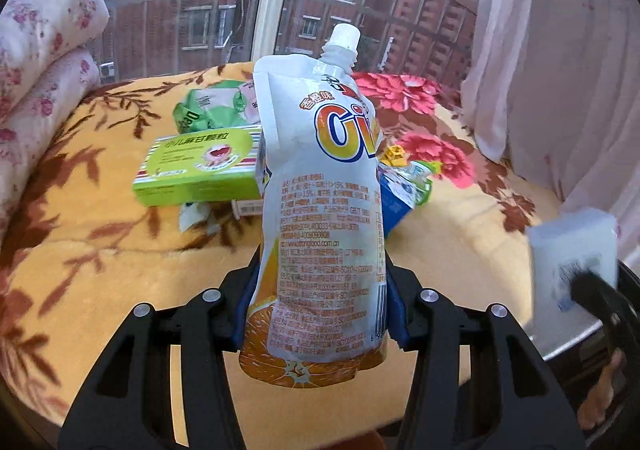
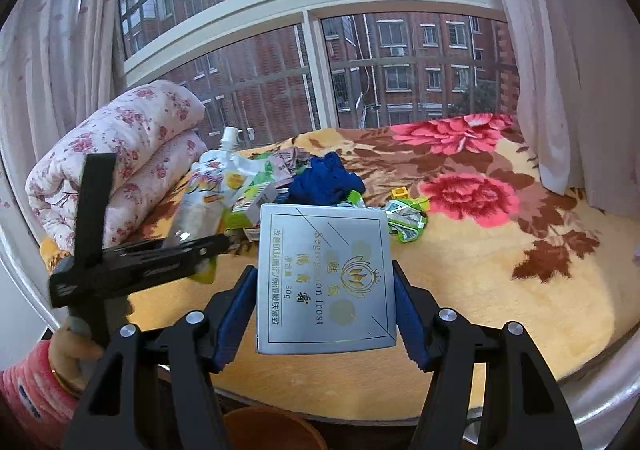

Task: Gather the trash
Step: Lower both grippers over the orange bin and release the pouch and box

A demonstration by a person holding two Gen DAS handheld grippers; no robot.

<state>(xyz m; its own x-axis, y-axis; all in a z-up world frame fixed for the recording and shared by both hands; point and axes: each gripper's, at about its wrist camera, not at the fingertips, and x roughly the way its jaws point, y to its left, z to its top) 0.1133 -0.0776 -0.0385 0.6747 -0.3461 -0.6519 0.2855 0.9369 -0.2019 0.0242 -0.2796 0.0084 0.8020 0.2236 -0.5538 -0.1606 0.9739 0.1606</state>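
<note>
Gripping an orange-drink pouch (image 1: 320, 210) upright between the pads of the left tool (image 1: 320, 306), lifting it clear of the bed (image 1: 120, 274). Pinching a silver box (image 2: 326, 278) by its sides in the right tool (image 2: 326, 310), also raised. Leaving more litter beyond both tools: a green carton (image 1: 200, 170), crumpled wrappers (image 2: 404, 220). Glimpsing a brown bin rim (image 2: 272, 428) just beneath the right tool. Judging the step as carrying; next, likely bringing each tool over the bin before spreading its pads.
</note>
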